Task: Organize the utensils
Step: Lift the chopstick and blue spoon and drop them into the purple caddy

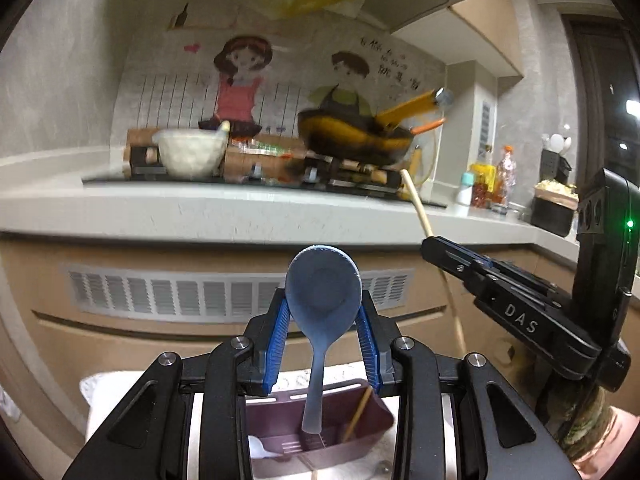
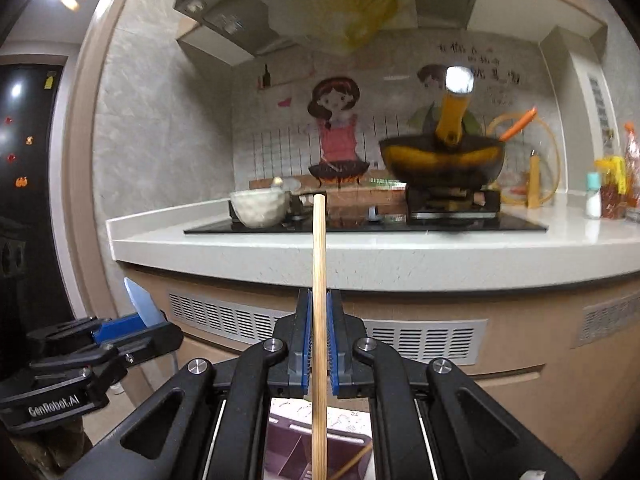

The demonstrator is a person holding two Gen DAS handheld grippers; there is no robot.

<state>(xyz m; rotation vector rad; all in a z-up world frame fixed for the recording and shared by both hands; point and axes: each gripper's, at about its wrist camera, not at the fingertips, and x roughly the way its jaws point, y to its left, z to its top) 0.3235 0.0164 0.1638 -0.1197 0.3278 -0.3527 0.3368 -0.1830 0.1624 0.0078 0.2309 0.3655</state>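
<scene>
Blue rice paddle clamped by its rounded head between the two blue-padded fingers of the left gripper, head up, handle hanging straight down toward the purple utensil caddy below. Paddle's handle tip just inside or just above the caddy's middle compartment; cannot tell which. One wooden chopstick leaning inside the caddy's right compartment, a white spoon lying in its left one.

Second wooden chopstick pinched upright between the narrow, nearly closed fingers of the right gripper, passing through them, upper end well above the fingertips, lower end reaching down over the caddy.

Caddy resting on a white patterned cloth, low beneath both grippers, in front of beige cabinets. Behind and above, a pale tabletop with a black hob, a white bowl on the left burner and a yellow-handled wok on the right; bottles near the tabletop's right end. Cartoon couple on the wall behind.
</scene>
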